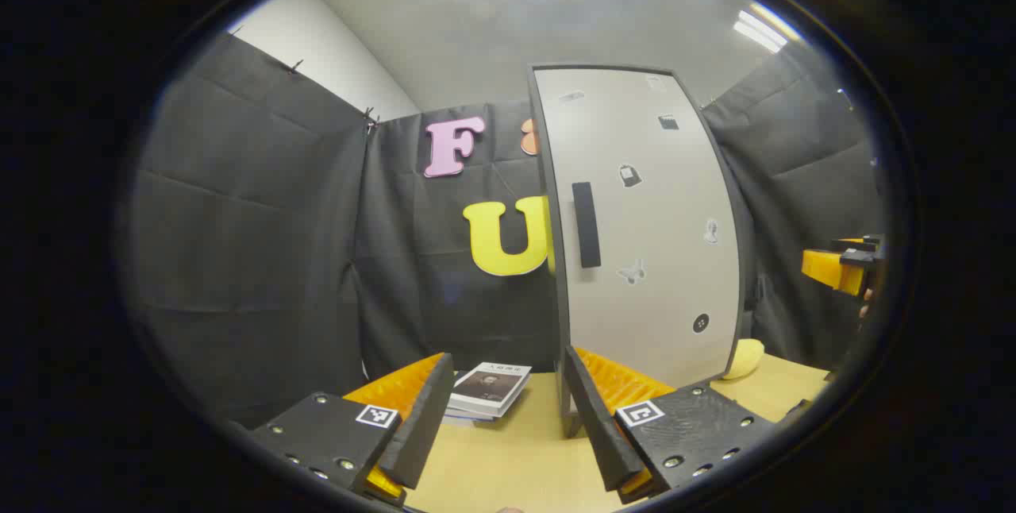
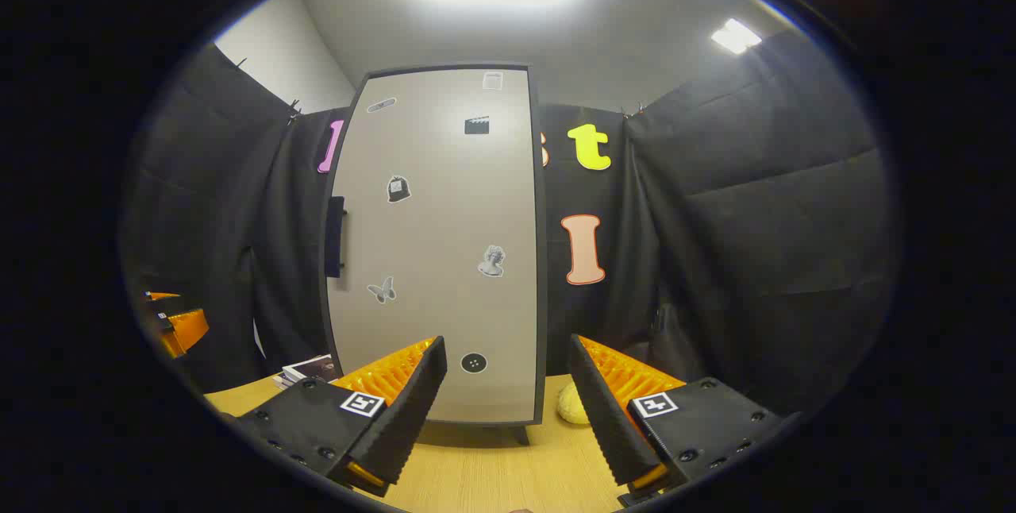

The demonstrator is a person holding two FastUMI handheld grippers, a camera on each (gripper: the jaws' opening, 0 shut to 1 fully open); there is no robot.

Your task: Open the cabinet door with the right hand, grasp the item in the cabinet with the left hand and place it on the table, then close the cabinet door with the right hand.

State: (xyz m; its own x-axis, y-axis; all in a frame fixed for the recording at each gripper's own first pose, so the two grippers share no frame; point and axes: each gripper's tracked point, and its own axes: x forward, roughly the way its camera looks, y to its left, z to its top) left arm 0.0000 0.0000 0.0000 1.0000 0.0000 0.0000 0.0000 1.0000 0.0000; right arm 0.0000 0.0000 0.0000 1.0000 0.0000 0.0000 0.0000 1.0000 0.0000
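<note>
My left gripper [image 1: 500,426] and right gripper [image 2: 502,418] both gape wide, holding nothing, over the wooden table [image 2: 492,469]. Cabinet [image 2: 440,243] door shut at 12 o'clock; books [image 1: 488,390] on the table, black cloth walls around.

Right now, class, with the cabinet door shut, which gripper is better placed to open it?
Right. The right gripper hangs open, squarely facing the cabinet door, handle nearby.
</note>
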